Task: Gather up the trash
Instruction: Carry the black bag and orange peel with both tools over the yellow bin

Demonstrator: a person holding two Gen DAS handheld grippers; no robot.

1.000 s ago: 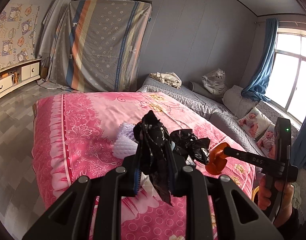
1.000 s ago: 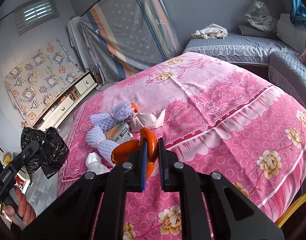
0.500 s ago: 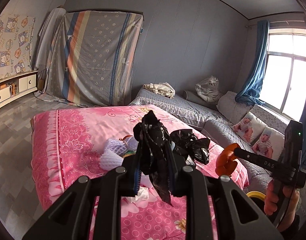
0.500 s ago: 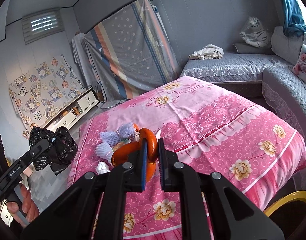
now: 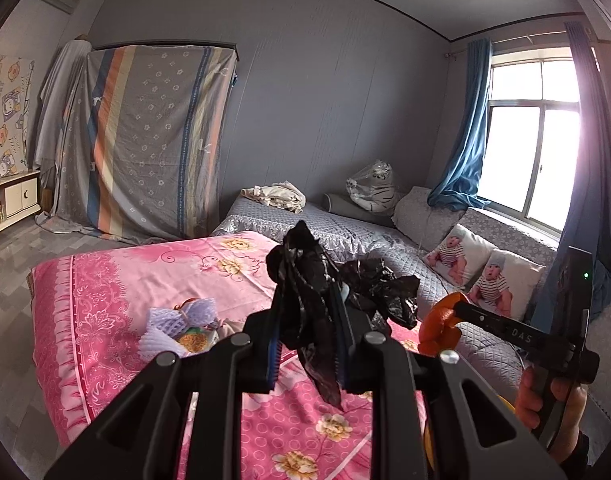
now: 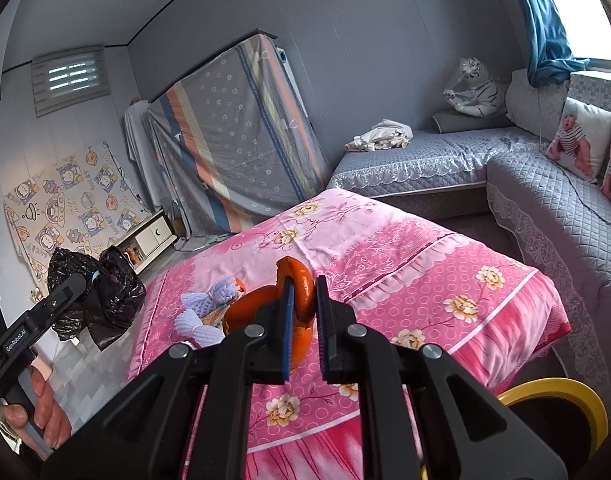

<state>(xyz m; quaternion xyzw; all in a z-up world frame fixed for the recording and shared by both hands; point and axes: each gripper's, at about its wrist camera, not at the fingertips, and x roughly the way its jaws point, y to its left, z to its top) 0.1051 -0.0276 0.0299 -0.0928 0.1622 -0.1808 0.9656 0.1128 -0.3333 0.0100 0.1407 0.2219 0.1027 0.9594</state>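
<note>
**Kid:** While you hold both tools up like that, what is in your fingers?

**Me:** My left gripper [image 5: 307, 340] is pinched tight on a black bag [image 5: 325, 292]. My right gripper [image 6: 303, 320] is squeezed shut on an orange peel [image 6: 281, 304]. Both are up in the air, above the pink bed [image 6: 405, 264].

**Kid:** Is the bag heavy?

**Me:** I think not. It is thin and floppy, and it crinkles. It hangs down in folds past my fingers. It could slip, so I grab a thick bunch of it, not one loose edge.

**Kid:** And the peel?

**Me:** It is light and bendy, and it curls. I think it may tear if I squeeze too hard. I hold it across the curved middle.

**Kid:** Is more trash left?

**Me:** Yes. Some foam nets [image 5: 173, 324] lie in a little pile on the bed, with a wrapper [image 5: 191, 340] tucked between them. The nets look soft and squashy, so any spot will do. I can't tell what else is in the pile.

**Kid:** Where does it all go?

**Me:** Maybe the yellow bin [image 6: 553, 400], low down by the bed.
</note>
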